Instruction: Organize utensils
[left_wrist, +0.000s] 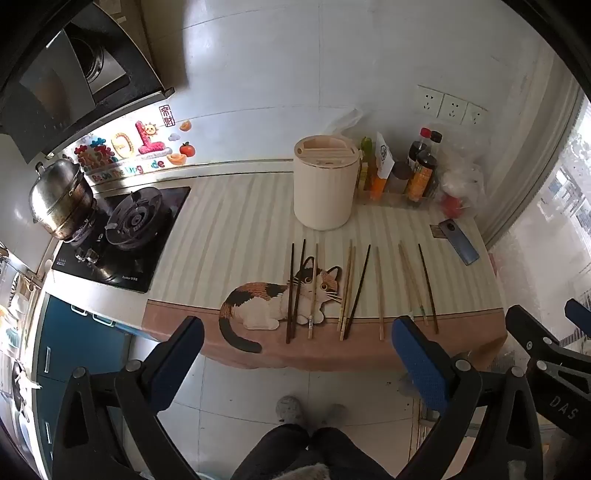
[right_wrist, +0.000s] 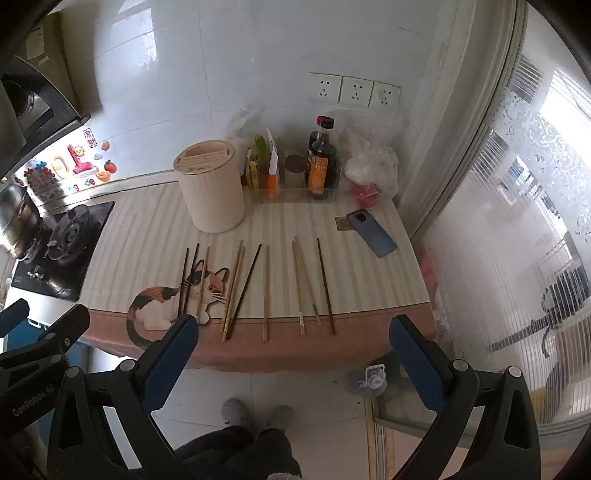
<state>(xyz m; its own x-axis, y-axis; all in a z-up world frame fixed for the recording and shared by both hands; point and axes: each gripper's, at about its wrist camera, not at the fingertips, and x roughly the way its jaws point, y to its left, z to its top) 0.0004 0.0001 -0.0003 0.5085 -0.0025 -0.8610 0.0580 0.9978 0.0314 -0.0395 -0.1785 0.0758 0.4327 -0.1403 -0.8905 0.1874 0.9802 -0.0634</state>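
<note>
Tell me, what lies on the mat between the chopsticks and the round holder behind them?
Nothing: in both views, a bare strip of striped mat separates the chopsticks from the holder.

A striped mat (right_wrist: 147, 229) with a calico cat design (right_wrist: 166, 302) covers the counter. A blue phone (right_wrist: 371, 232) lies near its right edge, with sauce bottles (right_wrist: 323, 162) and a plastic bag (right_wrist: 369, 173) along the wall. At left, a steel pot (left_wrist: 61, 199) stands on a gas hob (left_wrist: 129, 229); three wall sockets (right_wrist: 352, 90) are above.

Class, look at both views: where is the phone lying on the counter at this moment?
The phone lies flat at the counter's right edge in both views, right of the chopsticks and in front of the bottles.
</note>
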